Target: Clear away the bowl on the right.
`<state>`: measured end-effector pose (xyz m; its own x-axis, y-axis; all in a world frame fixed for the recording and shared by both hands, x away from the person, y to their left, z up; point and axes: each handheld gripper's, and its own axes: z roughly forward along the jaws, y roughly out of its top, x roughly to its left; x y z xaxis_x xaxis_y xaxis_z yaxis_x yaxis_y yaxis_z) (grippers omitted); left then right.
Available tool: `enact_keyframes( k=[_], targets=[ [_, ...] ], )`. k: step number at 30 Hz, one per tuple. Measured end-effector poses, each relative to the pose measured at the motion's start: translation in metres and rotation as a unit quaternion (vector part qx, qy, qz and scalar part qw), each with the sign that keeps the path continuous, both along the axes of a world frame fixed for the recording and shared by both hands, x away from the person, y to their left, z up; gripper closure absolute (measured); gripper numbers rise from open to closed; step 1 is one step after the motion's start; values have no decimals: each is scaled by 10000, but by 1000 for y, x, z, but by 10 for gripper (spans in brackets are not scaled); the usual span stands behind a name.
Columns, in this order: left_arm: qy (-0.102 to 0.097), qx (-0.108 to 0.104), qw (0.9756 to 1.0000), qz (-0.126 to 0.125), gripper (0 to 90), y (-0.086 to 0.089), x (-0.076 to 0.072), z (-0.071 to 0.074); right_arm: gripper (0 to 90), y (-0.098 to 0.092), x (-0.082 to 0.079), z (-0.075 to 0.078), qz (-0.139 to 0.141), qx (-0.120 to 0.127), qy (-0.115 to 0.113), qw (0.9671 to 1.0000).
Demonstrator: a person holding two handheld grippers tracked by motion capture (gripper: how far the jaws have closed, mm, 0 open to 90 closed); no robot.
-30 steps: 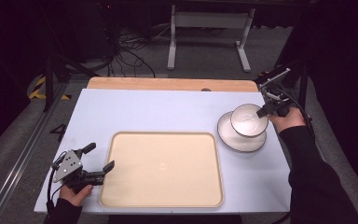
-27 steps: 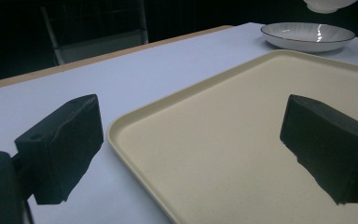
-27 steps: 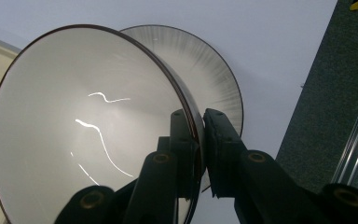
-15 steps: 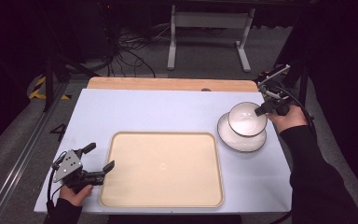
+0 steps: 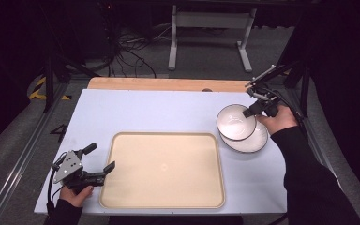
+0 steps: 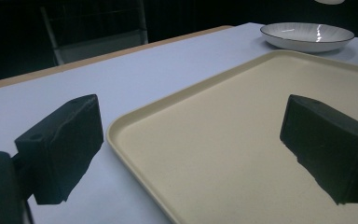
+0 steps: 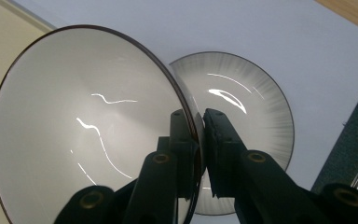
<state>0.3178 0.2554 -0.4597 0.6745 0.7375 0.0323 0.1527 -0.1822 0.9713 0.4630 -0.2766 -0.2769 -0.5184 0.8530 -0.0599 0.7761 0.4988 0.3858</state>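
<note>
White glossy bowl (image 5: 236, 122), dark rim, pinched at its edge by right gripper (image 5: 253, 110), now lifted off the plate (image 5: 255, 140); left gripper (image 5: 101, 161) jaws spread beside tray (image 5: 164, 199), unmoved.

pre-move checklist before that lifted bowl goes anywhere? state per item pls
1. Right gripper shut on the rim of the white dark-rimmed bowl: ok.
2. Bowl lifted off the white dark-rimmed plate: ok; the plate sits alone on the table in the left gripper view.
3. Grip firm enough for a tilted bowl: cannot tell.
4. Beige rectangular tray empty: ok.
5. Left gripper open, at the tray's left edge, holding nothing: ok.
</note>
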Motion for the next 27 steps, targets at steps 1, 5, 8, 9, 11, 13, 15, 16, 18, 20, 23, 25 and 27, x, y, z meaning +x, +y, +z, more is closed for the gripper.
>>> enact_keyframes(
  k=[1, 5, 8, 9, 11, 13, 15, 16, 18, 20, 23, 25, 27],
  targets=[
    [0, 2, 10000, -1, 65, 0, 0, 0, 820, 3, -1, 1, 19, 12, 15, 10000],
    [-2, 3, 10000, 0, 65, 0, 0, 0, 820, 22, -7, 5, 288, 39, -11, 9996],
    [-4, -1, 10000, -8, 66, 0, 0, 0, 819, 32, -10, 6, 445, 59, 10, 9990],
    [-2, 2, 10000, -2, 65, 0, 0, 0, 818, 35, -11, 6, 485, 64, 2, 9988],
    [-2, -3, 10000, -7, 66, 0, 0, 0, 818, 39, -12, 7, 540, 61, 5, 9985],
    [2, -14, 10000, -10, 66, 0, 0, 0, 816, 49, -17, 8, 694, 72, -22, 9976],
    [4, -12, 10000, -10, 65, 0, 0, 0, 816, 51, -18, 9, 750, 97, -29, 9971],
    [2, -10, 10000, -12, 65, 0, 0, 0, 816, 54, -19, 10, 781, 120, -40, 9969],
    [2, -8, 10000, -11, 66, 0, 0, 0, 816, 60, -23, 13, 896, 190, -38, 9958],
    [0, -8, 10000, -12, 66, 0, 0, 0, 816, 62, -24, 13, 933, 199, -35, 9954],
    [0, -7, 10000, -15, 66, 0, 0, 0, 814, 73, -29, 15, 1084, 250, -46, 9938],
    [-2, -6, 10000, -16, 66, -1, 0, 0, 814, 77, -30, 16, 1141, 293, -51, 9930],
    [-1, -7, 10000, -17, 66, -1, 0, 0, 813, 82, -32, 16, 1191, 350, -48, 9923]
  ],
)
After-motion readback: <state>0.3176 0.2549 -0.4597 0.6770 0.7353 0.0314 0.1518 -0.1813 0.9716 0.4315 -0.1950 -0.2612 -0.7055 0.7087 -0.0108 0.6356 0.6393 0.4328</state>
